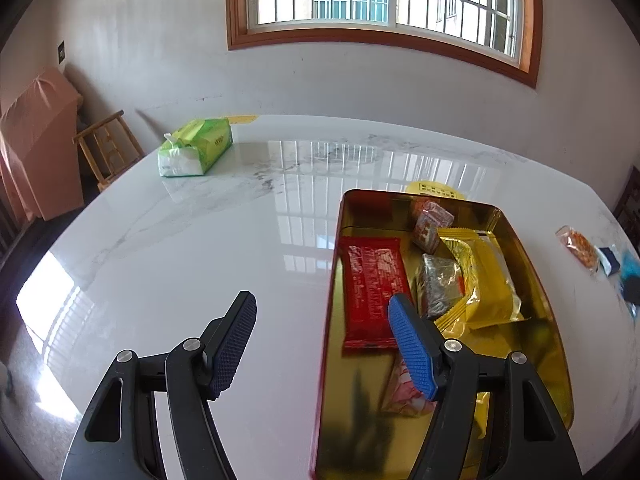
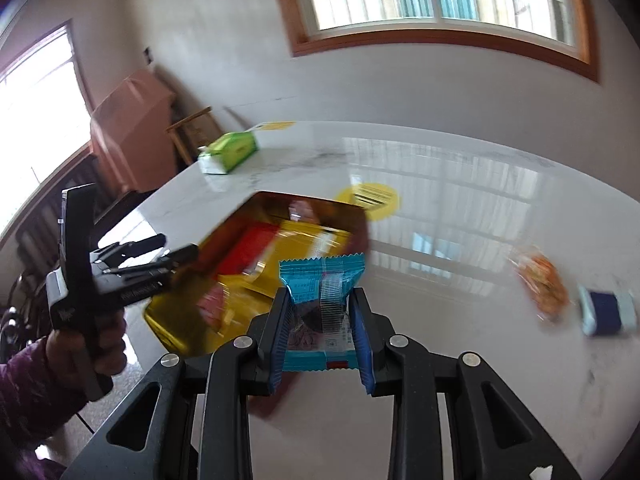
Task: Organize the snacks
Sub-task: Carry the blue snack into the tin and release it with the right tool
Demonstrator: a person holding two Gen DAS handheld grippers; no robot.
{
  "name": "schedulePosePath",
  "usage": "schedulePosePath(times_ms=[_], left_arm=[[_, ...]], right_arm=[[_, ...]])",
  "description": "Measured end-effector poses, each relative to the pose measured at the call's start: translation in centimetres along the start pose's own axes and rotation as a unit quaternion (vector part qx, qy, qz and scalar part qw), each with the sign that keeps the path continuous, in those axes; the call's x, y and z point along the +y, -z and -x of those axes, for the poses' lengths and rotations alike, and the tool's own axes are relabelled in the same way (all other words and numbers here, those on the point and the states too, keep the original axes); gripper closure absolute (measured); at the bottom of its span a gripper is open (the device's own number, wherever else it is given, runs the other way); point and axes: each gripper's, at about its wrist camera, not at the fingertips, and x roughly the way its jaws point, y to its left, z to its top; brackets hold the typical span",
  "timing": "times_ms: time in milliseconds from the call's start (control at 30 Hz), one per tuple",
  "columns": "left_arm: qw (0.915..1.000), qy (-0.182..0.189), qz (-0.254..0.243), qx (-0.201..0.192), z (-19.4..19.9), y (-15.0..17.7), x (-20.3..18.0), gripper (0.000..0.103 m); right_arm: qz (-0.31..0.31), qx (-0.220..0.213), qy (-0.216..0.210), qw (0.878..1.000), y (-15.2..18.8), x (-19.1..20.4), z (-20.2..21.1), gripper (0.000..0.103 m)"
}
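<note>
An open gold tin (image 1: 532, 276) stands on the white marble table (image 1: 200, 240). In it lie a red packet (image 1: 372, 288), a yellow packet (image 1: 488, 280), a dark clear-wrapped snack (image 1: 440, 284) and small orange-red packets (image 1: 430, 224). My left gripper (image 1: 322, 300) is open and straddles the tin's left wall, touching nothing. In the right wrist view a hand holds the left gripper (image 2: 180, 246) at the tin (image 2: 168, 332). My right gripper (image 2: 320, 292) is shut on a light blue snack packet (image 2: 322, 276), lifted above the table beside the tin.
An orange snack packet (image 2: 540, 280) and a small navy-and-white packet (image 2: 608, 312) lie on the table to the right. A green tissue pack (image 1: 196, 148) sits at the far left. A yellow round sticker (image 2: 370, 196) lies behind the tin. A wooden chair (image 1: 104, 144) stands beyond the table.
</note>
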Motion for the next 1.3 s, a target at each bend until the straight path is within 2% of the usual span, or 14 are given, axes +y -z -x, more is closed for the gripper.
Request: schedulePosePath(times_ms=[133, 367, 667, 1000, 1300], left_arm=[[1.0000, 0.000, -0.005, 0.000, 0.4, 0.0, 0.5, 0.034], [0.9999, 0.004, -0.008, 0.012, 0.2, 0.3, 1.1, 0.034], [0.9995, 0.015, 0.001, 0.026, 0.3, 0.9, 2.6, 0.034], [0.9992, 0.024, -0.001, 0.034, 0.4, 1.4, 3.0, 0.034], [0.9986, 0.030, 0.000, 0.044, 0.1, 1.6, 2.9, 0.034]], right_arm=[[0.022, 0.015, -0.026, 0.999, -2.0, 2.9, -2.9, 0.075], [0.044, 0.037, -0.047, 0.997, -3.8, 5.5, -7.0, 0.075], [0.019, 0.074, -0.051, 0.996, -5.0, 5.1, -11.3, 0.075], [0.011, 0.104, -0.035, 0.994, -6.3, 5.8, -15.1, 0.074], [0.011, 0.109, -0.018, 0.994, -7.6, 6.3, -17.8, 0.074]])
